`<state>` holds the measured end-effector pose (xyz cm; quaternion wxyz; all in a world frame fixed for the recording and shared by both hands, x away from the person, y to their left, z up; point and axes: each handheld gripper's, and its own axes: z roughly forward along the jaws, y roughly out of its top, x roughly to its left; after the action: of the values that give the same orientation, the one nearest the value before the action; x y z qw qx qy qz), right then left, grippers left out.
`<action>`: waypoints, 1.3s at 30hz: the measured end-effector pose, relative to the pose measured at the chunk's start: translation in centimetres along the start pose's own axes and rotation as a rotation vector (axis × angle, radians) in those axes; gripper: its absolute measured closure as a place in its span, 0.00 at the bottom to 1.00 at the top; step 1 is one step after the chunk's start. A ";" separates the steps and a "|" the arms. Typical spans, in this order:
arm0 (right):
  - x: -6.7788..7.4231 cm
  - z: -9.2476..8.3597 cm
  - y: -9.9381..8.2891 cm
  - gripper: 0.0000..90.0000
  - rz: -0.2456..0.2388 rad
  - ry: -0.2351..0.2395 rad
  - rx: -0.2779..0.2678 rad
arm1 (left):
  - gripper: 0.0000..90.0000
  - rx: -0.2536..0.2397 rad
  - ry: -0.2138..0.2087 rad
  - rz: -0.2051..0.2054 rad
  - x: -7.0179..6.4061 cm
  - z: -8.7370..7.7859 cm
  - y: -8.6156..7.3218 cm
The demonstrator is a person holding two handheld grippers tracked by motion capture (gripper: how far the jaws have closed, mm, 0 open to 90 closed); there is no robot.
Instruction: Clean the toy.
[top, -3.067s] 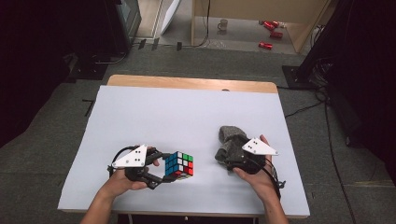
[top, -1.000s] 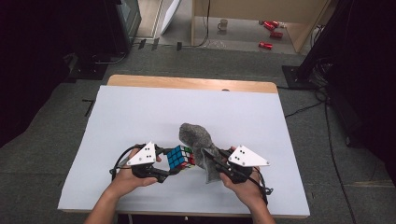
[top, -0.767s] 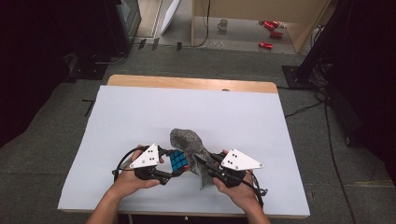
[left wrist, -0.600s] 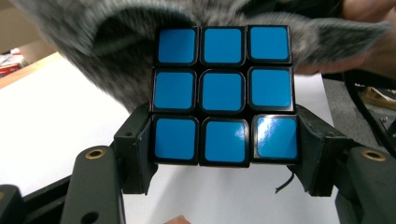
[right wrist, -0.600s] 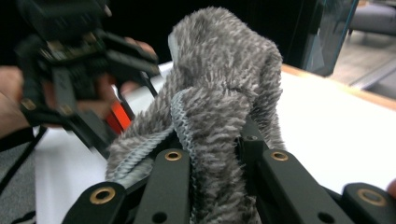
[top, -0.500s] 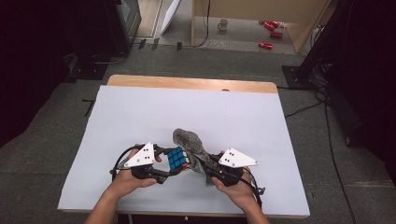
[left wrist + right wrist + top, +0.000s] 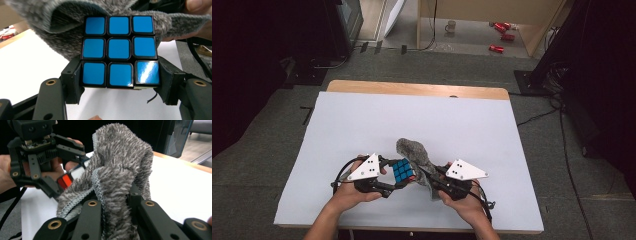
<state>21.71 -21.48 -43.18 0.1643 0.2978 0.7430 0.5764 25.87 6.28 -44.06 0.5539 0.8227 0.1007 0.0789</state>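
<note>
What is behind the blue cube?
A fuzzy grey cloth hangs right behind and over the cube, which the left gripper clamps by its sides. The right gripper holds the cloth. The cloth hides whatever lies beyond it.

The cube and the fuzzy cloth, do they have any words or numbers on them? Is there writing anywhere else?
None on the cube: its stickers are plain blue squares, no letters or numbers.
None on the grey cloth: just fuzzy fabric with a stitched edge.
None on the white table.
The red cans on the floor far back are too small to read.
</note>
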 end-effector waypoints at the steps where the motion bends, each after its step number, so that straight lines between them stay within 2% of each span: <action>1: 0.0 0.0 0.0 0.88 -0.001 0.003 0.003 | 0.38 0.001 0.004 -0.002 0.1 0.0 0.0; 5: 0.6 -0.2 0.4 0.88 -0.025 0.026 -0.013 | 0.38 0.023 0.013 0.008 0.0 0.2 -0.2; 7: 0.7 -0.2 0.6 0.88 -0.026 0.032 -0.025 | 0.38 0.026 0.004 0.016 -0.2 0.4 -0.1; 10: 0.6 -0.3 0.6 0.88 -0.007 0.033 -0.034 | 0.38 0.001 -0.013 0.018 -0.3 0.2 0.1; 16: 0.0 -0.2 0.1 0.88 0.017 0.022 -0.018 | 0.38 -0.034 -0.011 -0.003 0.1 -0.4 0.1; 18: 0.3 -0.2 0.3 0.88 0.006 0.030 -0.026 | 0.38 -0.029 -0.004 -0.004 0.1 -0.4 0.1; 22: 0.9 -0.5 0.8 0.87 -0.017 0.051 -0.054 | 0.38 0.003 -0.001 0.021 -0.3 0.2 0.1; 26: 0.6 -0.5 0.7 0.87 -0.004 0.043 -0.053 | 0.38 -0.007 -0.009 0.018 -0.4 0.2 0.2; 29: 0.2 -0.2 0.2 0.87 0.005 0.010 -0.020 | 0.38 -0.005 0.014 0.014 -0.2 -0.1 0.2; 32: 0.1 -0.4 0.4 0.87 0.002 0.001 -0.032 | 0.38 0.026 0.069 0.022 -0.2 0.0 0.3; 34: 0.4 -0.7 0.8 0.87 -0.006 -0.003 -0.043 | 0.38 0.076 0.118 0.063 -0.5 0.4 0.5; 38: 1.1 -0.6 1.1 0.87 -0.034 0.006 -0.040 | 0.38 0.155 0.149 0.132 -1.4 1.4 0.8; 39: 1.3 -0.5 1.1 0.87 -0.040 0.011 -0.035 | 0.38 0.155 0.149 0.132 -1.4 1.4 0.8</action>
<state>20.74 -20.83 -41.85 0.1767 0.2766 0.7396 0.5876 24.87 4.36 -43.91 0.4732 0.8598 0.0930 0.1682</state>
